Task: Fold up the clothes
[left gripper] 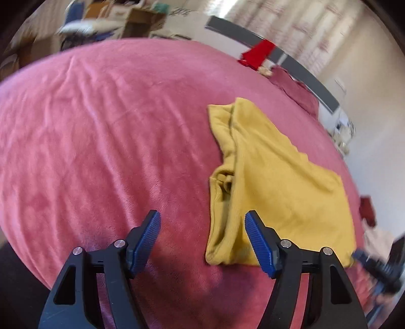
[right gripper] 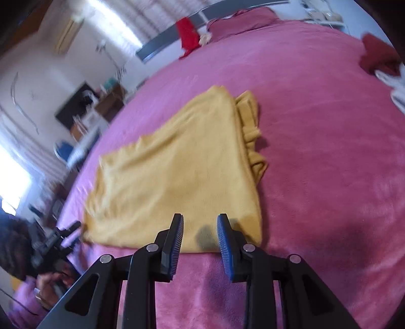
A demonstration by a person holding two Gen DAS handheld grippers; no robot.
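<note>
A mustard-yellow garment (left gripper: 278,177) lies partly folded on the pink bed cover (left gripper: 101,139), its top layer flat and a bunched sleeve edge along one side. My left gripper (left gripper: 202,222) hovers open above the cover beside the garment's near corner, nothing between its blue pads. The right wrist view shows the same yellow garment (right gripper: 177,172) spread ahead, with the bunched edge on its right. My right gripper (right gripper: 200,222) hangs open just over the garment's near hem, holding nothing. The left gripper (right gripper: 54,239) appears blurred at the garment's left corner in that view.
A red cloth (left gripper: 258,54) hangs on a grey rail (left gripper: 303,68) beyond the bed. A dark red garment (right gripper: 379,55) and white cloth (right gripper: 397,88) lie at the bed's far right. Cardboard boxes (left gripper: 141,20) and furniture stand past the bed. A person's hand (right gripper: 48,283) shows low left.
</note>
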